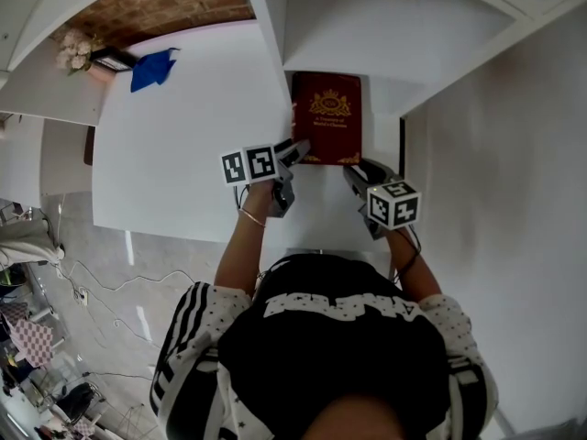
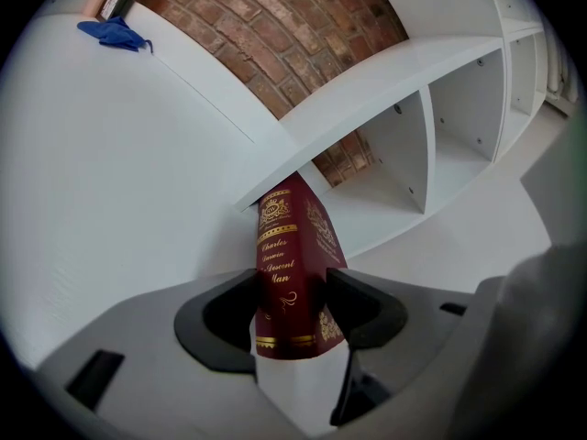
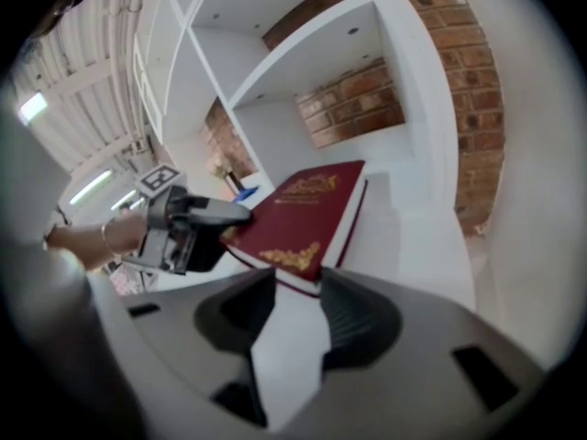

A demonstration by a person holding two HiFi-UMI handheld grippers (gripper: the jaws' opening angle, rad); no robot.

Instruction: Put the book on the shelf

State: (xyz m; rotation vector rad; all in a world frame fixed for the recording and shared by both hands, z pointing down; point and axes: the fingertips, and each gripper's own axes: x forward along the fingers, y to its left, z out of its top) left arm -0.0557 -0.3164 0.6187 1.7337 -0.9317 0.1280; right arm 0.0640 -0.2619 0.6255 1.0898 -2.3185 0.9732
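A dark red book (image 1: 326,117) with gold print lies on the white table (image 1: 183,154), its far end at the foot of the white shelf (image 1: 385,35). My left gripper (image 1: 295,150) is at the book's near left corner. In the left gripper view the gripper (image 2: 292,301) is shut on the book (image 2: 286,264), with the pads on either side of the spine. My right gripper (image 1: 356,167) is at the near right corner. In the right gripper view the book's (image 3: 307,218) corner fills the gap between the jaws of the gripper (image 3: 296,287), touching both pads.
A blue cloth (image 1: 151,70) and a small bunch of flowers (image 1: 75,51) lie at the table's far left. The shelf's open compartments (image 2: 431,145) stand against a brick wall (image 2: 275,26). The table's front edge is just behind both grippers.
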